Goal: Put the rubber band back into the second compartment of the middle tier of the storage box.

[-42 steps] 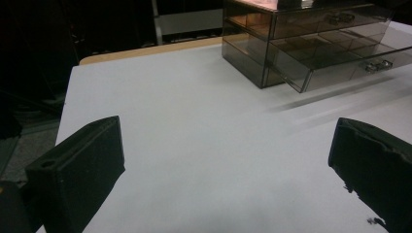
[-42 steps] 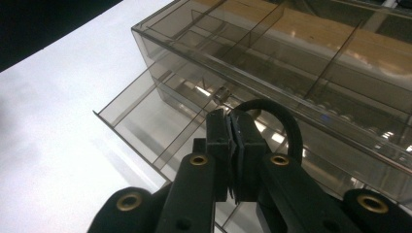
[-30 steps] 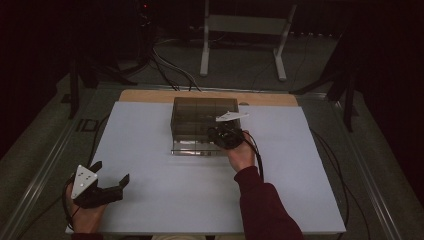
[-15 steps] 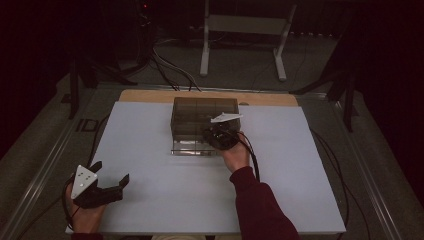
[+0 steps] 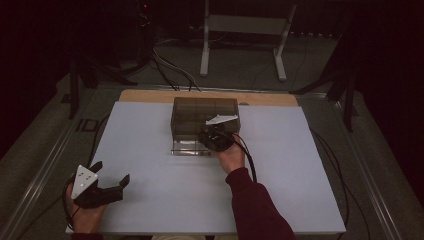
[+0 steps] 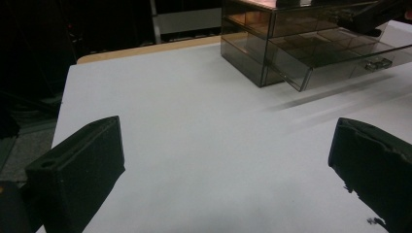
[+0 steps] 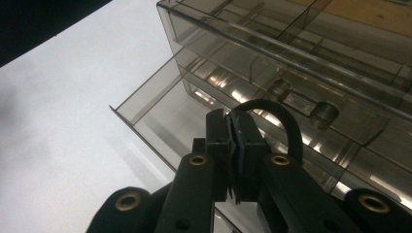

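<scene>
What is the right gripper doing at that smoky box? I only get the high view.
Observer: In the right gripper view, the right gripper hangs over the box's pulled-out lower drawer, jaws pressed shut.
Operator: Holding anything?
Observer: A thin black loop arches from the tips. Whether it's pinched, I can't tell.
Operator: Is the drawer full?
Observer: The left gripper view shows dividers inside, and nothing I can make out between them.

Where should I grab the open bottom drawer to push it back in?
Take the small clear handle at the middle of the open drawer's front panel, coming from the person's side of the smoked clear organizer. It juts from a flat front and suits narrow jaws. The right gripper is nearest.
</scene>
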A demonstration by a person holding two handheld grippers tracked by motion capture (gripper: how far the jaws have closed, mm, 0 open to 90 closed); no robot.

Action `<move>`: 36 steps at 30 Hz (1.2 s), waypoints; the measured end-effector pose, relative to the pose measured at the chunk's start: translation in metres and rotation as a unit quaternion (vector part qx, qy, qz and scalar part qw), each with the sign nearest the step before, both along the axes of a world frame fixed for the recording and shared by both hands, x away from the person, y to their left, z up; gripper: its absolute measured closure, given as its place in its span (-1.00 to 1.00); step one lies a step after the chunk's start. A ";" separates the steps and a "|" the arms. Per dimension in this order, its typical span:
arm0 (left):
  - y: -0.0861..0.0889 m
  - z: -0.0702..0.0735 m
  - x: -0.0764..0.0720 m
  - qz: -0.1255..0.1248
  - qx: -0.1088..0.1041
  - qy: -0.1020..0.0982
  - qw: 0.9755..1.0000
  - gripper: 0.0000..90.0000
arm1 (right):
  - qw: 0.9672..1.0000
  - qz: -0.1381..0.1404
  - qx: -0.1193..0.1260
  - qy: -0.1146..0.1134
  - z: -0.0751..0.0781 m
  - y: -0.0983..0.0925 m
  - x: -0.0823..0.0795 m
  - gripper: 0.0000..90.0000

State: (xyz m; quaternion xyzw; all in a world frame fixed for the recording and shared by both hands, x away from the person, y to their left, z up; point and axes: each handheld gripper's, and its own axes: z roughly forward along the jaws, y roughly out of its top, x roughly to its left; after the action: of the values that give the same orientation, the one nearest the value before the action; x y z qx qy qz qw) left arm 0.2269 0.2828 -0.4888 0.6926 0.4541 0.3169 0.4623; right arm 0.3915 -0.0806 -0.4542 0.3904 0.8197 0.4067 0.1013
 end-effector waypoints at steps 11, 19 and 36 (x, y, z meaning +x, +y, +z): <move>0.001 0.000 0.000 0.002 -0.001 -0.001 1.000 -0.99 | 1.000 0.002 -0.008 0.017 -0.010 0.005 0.002 0.95; 0.001 0.000 0.000 0.001 -0.001 0.000 1.000 -0.99 | 1.000 0.000 -0.011 0.021 -0.014 0.006 0.002 0.95; 0.001 0.000 0.001 0.002 -0.001 0.000 1.000 -0.99 | 0.999 -0.006 -0.023 0.041 -0.025 0.006 0.003 0.92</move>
State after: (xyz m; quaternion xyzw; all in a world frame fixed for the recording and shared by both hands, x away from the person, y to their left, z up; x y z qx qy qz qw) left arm 0.2274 0.2840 -0.4890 0.6914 0.4559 0.3172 0.4621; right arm 0.3949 -0.0744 -0.4789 0.4089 0.8300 0.3711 0.0789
